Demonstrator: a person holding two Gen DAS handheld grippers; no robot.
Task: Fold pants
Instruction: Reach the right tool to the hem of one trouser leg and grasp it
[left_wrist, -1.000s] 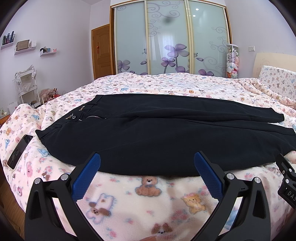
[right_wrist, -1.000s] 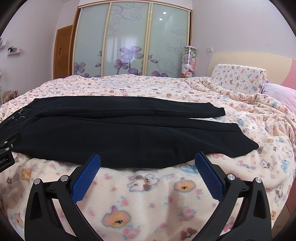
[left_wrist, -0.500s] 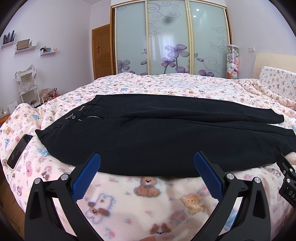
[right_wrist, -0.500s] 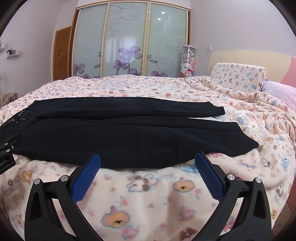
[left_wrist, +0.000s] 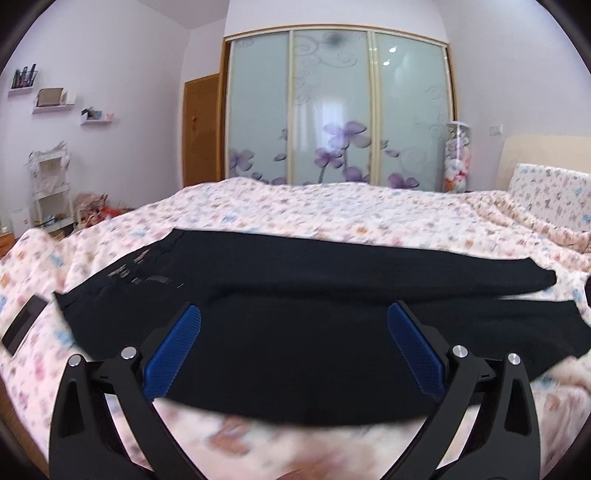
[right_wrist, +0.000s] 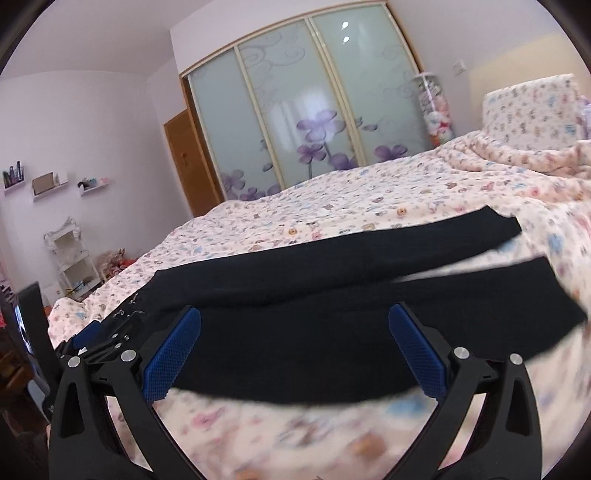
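Black pants (left_wrist: 295, 295) lie flat across the bed, waistband with zipper at the left, both legs stretching to the right. They also show in the right wrist view (right_wrist: 332, 295). My left gripper (left_wrist: 293, 354) is open and empty, low over the near edge of the pants. My right gripper (right_wrist: 293, 354) is open and empty over the near leg, tilted. The left gripper (right_wrist: 96, 339) shows at the left edge of the right wrist view, near the waistband.
The pants rest on a pink bear-print blanket (left_wrist: 332, 206) covering the bed. A dark phone (left_wrist: 24, 325) lies on the blanket left of the waistband. A pillow (left_wrist: 550, 192) sits at the far right. A wardrobe (left_wrist: 332, 110) stands behind.
Both grippers have moved forward and down toward the near edge of the pants. The right wrist view has tilted and swung left. Both stay open.
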